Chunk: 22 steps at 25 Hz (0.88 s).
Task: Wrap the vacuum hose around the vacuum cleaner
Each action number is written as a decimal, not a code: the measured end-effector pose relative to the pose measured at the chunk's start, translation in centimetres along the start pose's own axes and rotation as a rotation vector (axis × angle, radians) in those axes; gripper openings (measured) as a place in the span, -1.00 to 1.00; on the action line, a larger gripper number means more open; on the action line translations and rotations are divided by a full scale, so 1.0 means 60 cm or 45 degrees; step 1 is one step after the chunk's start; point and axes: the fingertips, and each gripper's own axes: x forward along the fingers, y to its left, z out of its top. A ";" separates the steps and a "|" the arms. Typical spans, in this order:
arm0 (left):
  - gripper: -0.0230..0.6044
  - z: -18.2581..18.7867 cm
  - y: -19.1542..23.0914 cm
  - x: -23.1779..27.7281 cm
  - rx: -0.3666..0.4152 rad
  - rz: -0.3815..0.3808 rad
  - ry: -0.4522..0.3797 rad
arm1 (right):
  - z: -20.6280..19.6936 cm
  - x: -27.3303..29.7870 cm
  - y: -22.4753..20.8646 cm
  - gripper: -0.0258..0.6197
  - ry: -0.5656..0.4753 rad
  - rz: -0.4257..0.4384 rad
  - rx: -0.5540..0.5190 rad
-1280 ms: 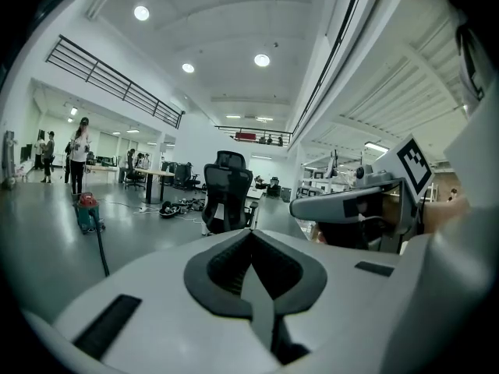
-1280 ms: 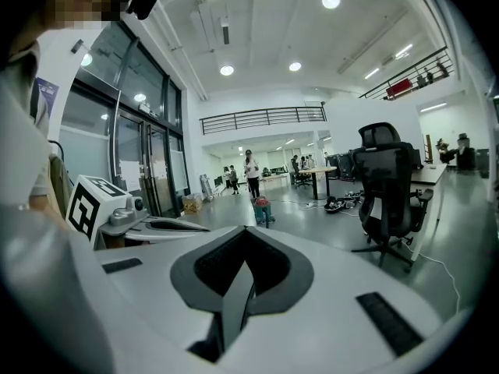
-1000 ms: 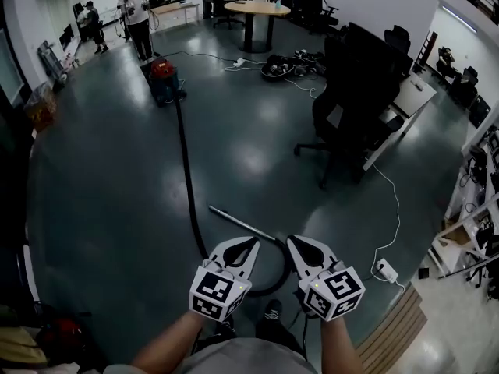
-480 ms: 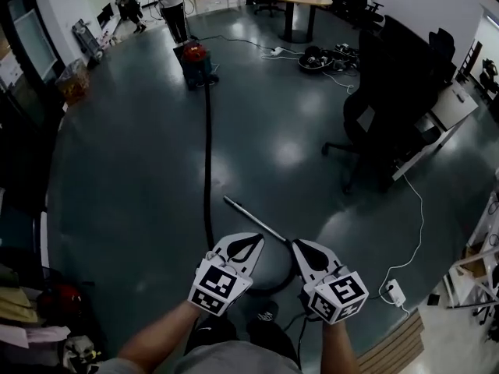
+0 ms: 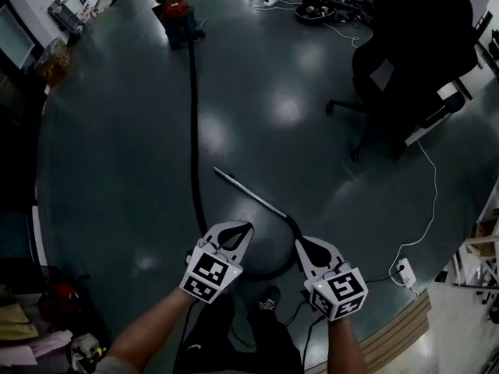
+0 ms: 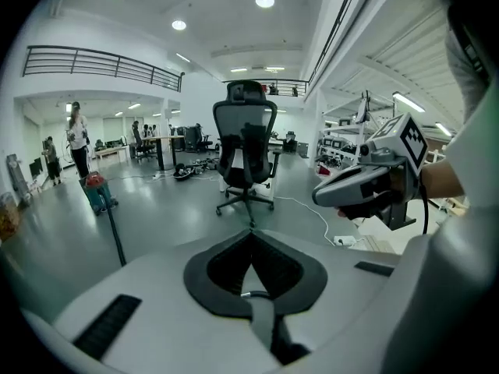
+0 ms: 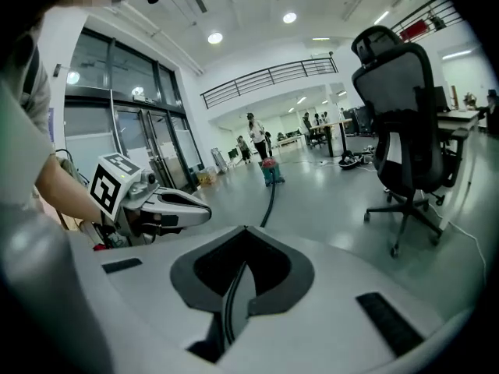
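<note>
A long black vacuum hose (image 5: pixel 192 123) runs nearly straight across the glossy dark floor (image 5: pixel 117 170) from the red-topped vacuum cleaner (image 5: pixel 176 15) at the far end. It then hooks into a tight bend that meets a silver wand (image 5: pixel 248 194). From overhead, that bend shows between my left gripper (image 5: pixel 238 234) and right gripper (image 5: pixel 304 249), both with jaws pressed together and empty.
</note>
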 end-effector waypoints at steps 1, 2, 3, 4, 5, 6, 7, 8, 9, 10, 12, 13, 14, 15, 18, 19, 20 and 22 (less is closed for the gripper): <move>-0.90 -0.026 0.013 0.025 0.002 -0.015 0.019 | -0.021 0.023 -0.018 -0.91 0.011 -0.014 0.009; -0.90 -0.053 0.026 0.050 0.004 -0.030 0.038 | -0.041 0.045 -0.034 -0.91 0.022 -0.028 0.018; -0.90 -0.080 0.040 0.073 0.002 -0.046 0.054 | -0.062 0.066 -0.048 -0.90 0.034 -0.042 0.025; -0.90 -0.105 0.052 0.096 -0.001 -0.061 0.065 | -0.082 0.087 -0.060 -0.91 0.046 -0.056 0.029; -0.90 -0.130 0.065 0.119 -0.001 -0.075 0.073 | -0.102 0.107 -0.073 -0.90 0.056 -0.070 0.030; -0.90 -0.154 0.077 0.143 0.008 -0.091 0.082 | -0.122 0.127 -0.085 -0.90 0.062 -0.081 0.031; -0.90 -0.180 0.089 0.168 0.026 -0.110 0.095 | -0.142 0.148 -0.098 -0.90 0.065 -0.090 0.032; -0.90 -0.205 0.098 0.195 0.046 -0.130 0.108 | -0.163 0.168 -0.112 -0.91 0.067 -0.098 0.033; -0.90 -0.231 0.105 0.224 0.064 -0.153 0.116 | -0.186 0.185 -0.128 -0.91 0.071 -0.108 0.033; -0.90 -0.258 0.110 0.255 0.075 -0.177 0.120 | -0.211 0.200 -0.146 -0.90 0.077 -0.121 0.035; -0.90 -0.312 0.122 0.317 0.092 -0.211 0.125 | -0.257 0.231 -0.179 -0.91 0.071 -0.146 0.047; -0.90 -0.341 0.132 0.346 0.107 -0.221 0.135 | -0.278 0.250 -0.195 -0.90 0.057 -0.155 0.055; -0.90 -0.370 0.141 0.374 0.126 -0.233 0.148 | -0.300 0.269 -0.209 -0.91 0.042 -0.163 0.062; -0.90 -0.397 0.147 0.401 0.144 -0.250 0.161 | -0.323 0.286 -0.223 -0.91 0.033 -0.173 0.066; -0.90 -0.472 0.158 0.474 0.191 -0.303 0.186 | -0.388 0.328 -0.261 -0.90 0.033 -0.212 0.057; -0.90 -0.497 0.161 0.496 0.212 -0.319 0.197 | -0.409 0.342 -0.270 -0.90 0.032 -0.221 0.052; -0.90 -0.525 0.163 0.517 0.231 -0.335 0.212 | -0.429 0.356 -0.279 -0.90 0.029 -0.225 0.050; -0.90 -0.577 0.169 0.553 0.264 -0.363 0.239 | -0.466 0.386 -0.292 -0.91 0.026 -0.222 0.047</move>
